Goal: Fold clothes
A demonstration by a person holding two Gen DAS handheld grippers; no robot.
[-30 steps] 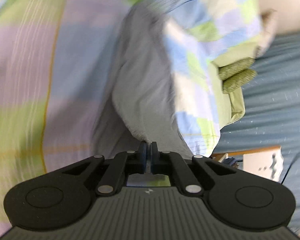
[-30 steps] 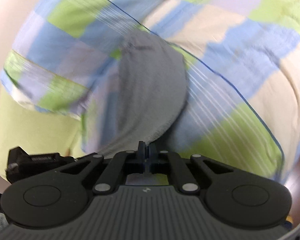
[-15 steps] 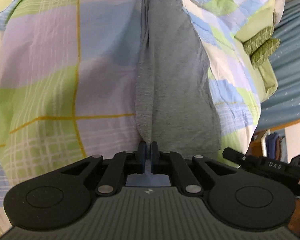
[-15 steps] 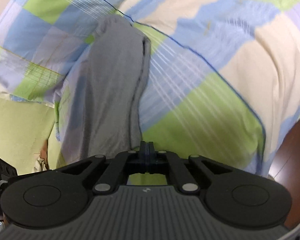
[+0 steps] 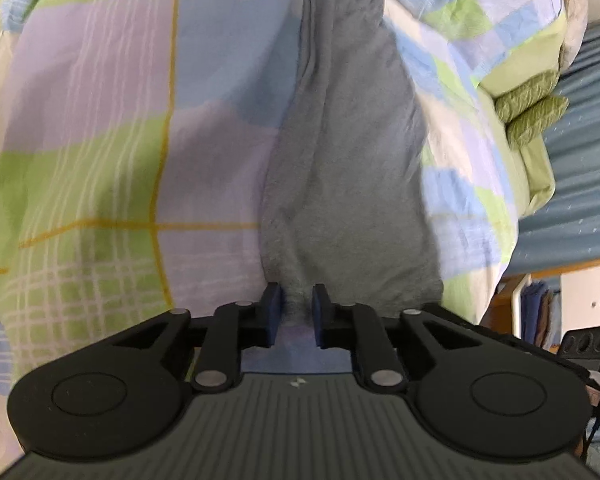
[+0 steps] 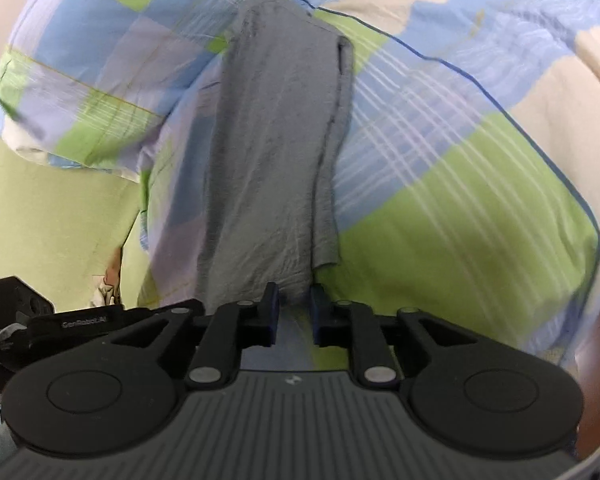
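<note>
— Both tongs: what state?
— Left gripper (image 5: 296,312) and right gripper (image 6: 292,312) stand parted, unclamped.
— Where's the garment?
— The grey garment (image 5: 340,160) lies on the checked duvet (image 5: 100,120), running from six o'clock, its hem between each gripper's fingers, to twelve.
</note>
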